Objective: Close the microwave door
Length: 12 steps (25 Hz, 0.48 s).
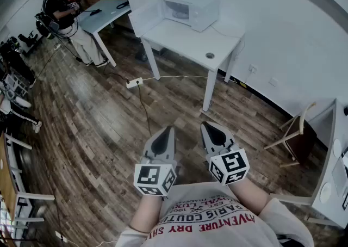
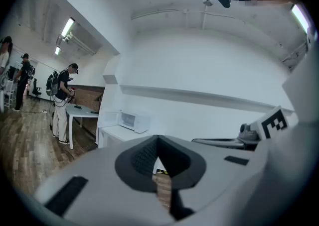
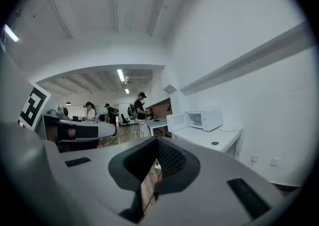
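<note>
A white microwave (image 1: 191, 11) stands at the back of a white table (image 1: 185, 42) across the room, against the wall. Its door (image 1: 144, 18) is swung open to the left. The left gripper view shows the microwave (image 2: 134, 120) small and far off, and the right gripper view also has the microwave (image 3: 205, 119) with its open door (image 3: 177, 122). My left gripper (image 1: 168, 130) and right gripper (image 1: 206, 127) are held side by side close to my body, over the wooden floor and well short of the table. Both are shut, tips together, with nothing in them.
A small round object (image 1: 210, 55) lies on the table's right end. A power strip (image 1: 134, 82) and cables cross the floor before the table. A person (image 1: 61, 11) stands at another white desk (image 1: 103, 9) on the left. A wooden chair (image 1: 293, 131) and a white counter (image 1: 333, 178) are on the right.
</note>
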{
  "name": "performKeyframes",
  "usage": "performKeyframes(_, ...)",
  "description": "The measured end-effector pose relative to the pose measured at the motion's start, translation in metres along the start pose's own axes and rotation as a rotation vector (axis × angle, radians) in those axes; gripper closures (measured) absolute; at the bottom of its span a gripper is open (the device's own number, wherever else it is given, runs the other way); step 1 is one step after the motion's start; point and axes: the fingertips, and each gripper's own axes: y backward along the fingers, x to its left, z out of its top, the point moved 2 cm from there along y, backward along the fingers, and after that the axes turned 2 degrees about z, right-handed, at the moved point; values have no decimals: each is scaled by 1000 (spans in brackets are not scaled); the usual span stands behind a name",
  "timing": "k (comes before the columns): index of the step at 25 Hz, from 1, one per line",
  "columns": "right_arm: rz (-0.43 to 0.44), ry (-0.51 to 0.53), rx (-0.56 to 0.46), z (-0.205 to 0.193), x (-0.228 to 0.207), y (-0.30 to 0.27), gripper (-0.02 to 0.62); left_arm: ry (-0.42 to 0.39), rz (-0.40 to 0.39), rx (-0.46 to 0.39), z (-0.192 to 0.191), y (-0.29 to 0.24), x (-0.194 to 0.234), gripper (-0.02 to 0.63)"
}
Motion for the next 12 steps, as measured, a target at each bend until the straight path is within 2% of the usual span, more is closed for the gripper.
performKeyframes(7, 2, 1, 4, 0, -7, -6, 583, 2, -7, -2, 2, -11, 0, 607)
performKeyframes(12, -3, -35, -8, -2, -13, -8, 583, 7, -16, 4, 0, -17, -2, 607)
